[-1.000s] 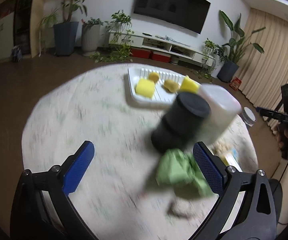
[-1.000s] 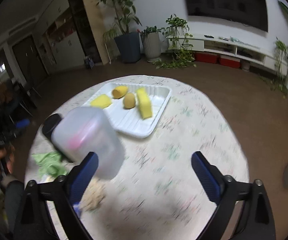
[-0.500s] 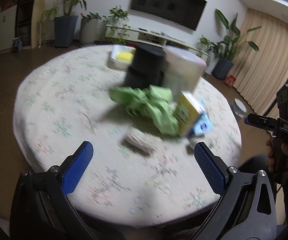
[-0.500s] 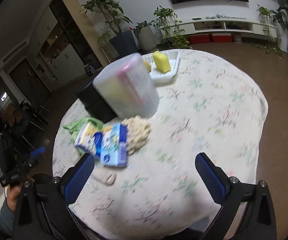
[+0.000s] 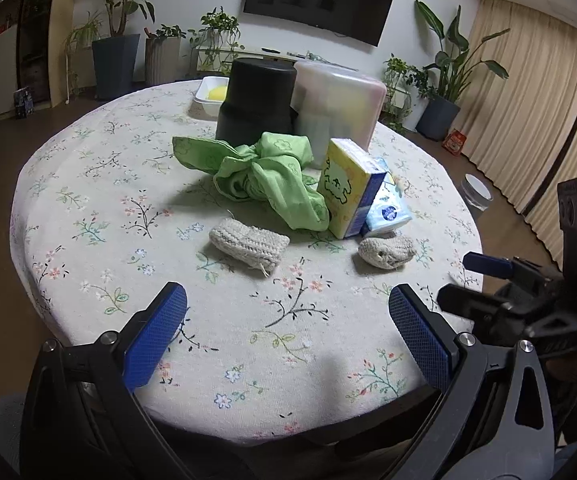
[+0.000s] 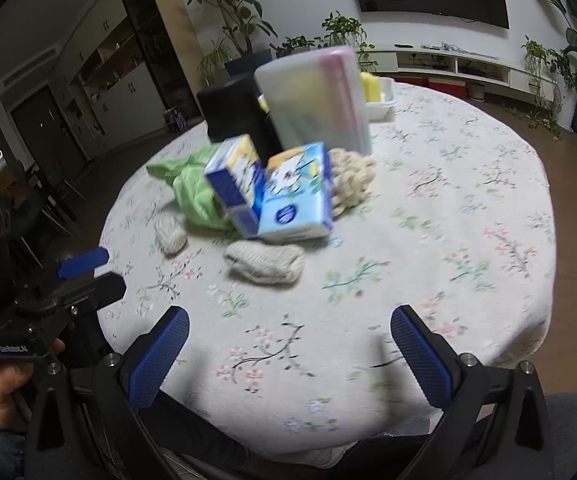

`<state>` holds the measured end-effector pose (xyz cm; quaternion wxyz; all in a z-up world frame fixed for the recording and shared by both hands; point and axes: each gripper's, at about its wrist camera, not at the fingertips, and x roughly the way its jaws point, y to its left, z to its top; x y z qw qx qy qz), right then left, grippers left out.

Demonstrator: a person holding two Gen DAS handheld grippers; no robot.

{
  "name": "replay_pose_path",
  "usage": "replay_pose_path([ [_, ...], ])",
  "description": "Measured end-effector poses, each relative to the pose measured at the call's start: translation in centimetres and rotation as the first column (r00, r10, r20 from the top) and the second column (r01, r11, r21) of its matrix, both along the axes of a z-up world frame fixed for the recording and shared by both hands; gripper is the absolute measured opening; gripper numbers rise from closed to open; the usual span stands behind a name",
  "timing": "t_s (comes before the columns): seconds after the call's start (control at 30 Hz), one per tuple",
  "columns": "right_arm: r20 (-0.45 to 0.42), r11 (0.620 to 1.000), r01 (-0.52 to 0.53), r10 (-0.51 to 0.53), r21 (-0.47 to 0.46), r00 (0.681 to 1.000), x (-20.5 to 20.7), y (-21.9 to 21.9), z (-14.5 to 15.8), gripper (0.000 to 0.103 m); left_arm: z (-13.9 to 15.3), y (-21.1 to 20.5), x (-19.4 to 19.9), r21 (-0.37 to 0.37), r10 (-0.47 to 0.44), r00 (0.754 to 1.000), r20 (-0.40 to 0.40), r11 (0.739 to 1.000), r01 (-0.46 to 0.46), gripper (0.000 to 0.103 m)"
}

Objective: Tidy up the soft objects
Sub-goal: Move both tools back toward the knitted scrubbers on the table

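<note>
While hovering at the near desk edge, both spread wide:
Left tool (image 5: 287,328): blue pads apart, nothing between them, raised over the floral cloth.
Right tool (image 6: 289,351): likewise released, empty, poised above the near rim; also seen from the side at the right edge of the left wrist view (image 5: 488,280).
Hand (image 6: 6,384): wrapped round the left tool's handle, low at the left of the right wrist view.
Desk (image 5: 88,184): round, covered in a pale cloth printed with small flowers.
Knitted piece, left (image 5: 249,242): beige, flat on the cloth, nearest the left tool, apart from the rest.
Knitted piece, right (image 5: 386,252): beige, bunched, just in front of the tissue packs.
Tissue packs: yellow pack (image 5: 346,192) standing tilted, leaning against the blue-and-white pack (image 5: 388,210) beside it.
Green cloth (image 5: 260,172): crumpled in a heap, touching the yellow pack's left side, in front of the black container.
Cream knitted bundle (image 6: 352,178): behind the blue-and-white pack, at the foot of the clear box; shown in the right wrist view only.
Black container (image 5: 258,98): round, upright, mid-desk.
Translucent box (image 5: 338,106): lidded, just right of the black container, coloured shapes dimly visible inside.
White tray (image 5: 205,98): far side of the desk, partly hidden, with a yellow sponge (image 6: 370,86) in it.
</note>
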<state>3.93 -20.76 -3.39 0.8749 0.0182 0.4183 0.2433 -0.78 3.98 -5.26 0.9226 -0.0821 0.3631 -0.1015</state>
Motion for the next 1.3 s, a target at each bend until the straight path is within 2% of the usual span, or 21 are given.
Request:
replay_pose_path([
  [0.17, 0.031, 0.999, 0.023, -0.022, -0.029, 0.999, 0.7, 1.2, 0.1, 0.103, 0.1, 0.4, 1.2, 0.009, 0.024, 1.0, 0.004, 1.0, -0.024, 0.103],
  [0.33, 0.019, 0.998, 0.053, -0.052, -0.046, 0.998, 2.2, 1.8, -0.1, 0.103, -0.2, -0.3, 2.9, 0.054, -0.011, 1.0, -0.022, 0.998, 0.012, 0.103],
  [0.53, -0.003, 0.997, 0.04, -0.041, -0.066, 0.999, 3.0, 2.9, -0.6, 0.103, -0.7, 0.4, 4.5, 0.069, -0.005, 0.996, -0.086, 0.998, 0.011, 0.103],
  [0.67, -0.015, 0.996, 0.035, -0.037, -0.081, 0.999, 3.7, 3.3, -0.9, 0.102, -1.8, 1.3, 5.8, 0.063, 0.008, 0.983, -0.185, 0.998, 0.004, 0.103],
  [0.8, -0.022, 0.995, 0.027, -0.03, -0.098, 0.999, 4.3, 4.0, -1.1, 0.095, -2.3, 1.4, 6.8, 0.063, -0.005, 0.977, -0.215, 0.998, 0.019, 0.103],
  [1.07, -0.003, 0.99, 0.024, -0.025, -0.138, 1.0, 4.8, 4.5, -1.4, 0.089, -2.4, 0.3, 8.4, 0.126, -0.044, 0.979, -0.201, 0.99, 0.07, 0.102],
  [1.3, 0.03, 0.987, 0.024, -0.02, -0.161, 0.999, 4.6, 4.7, -1.8, 0.09, -2.7, 0.0, 9.1, 0.178, -0.05, 0.98, -0.193, 0.98, 0.085, 0.103],
])
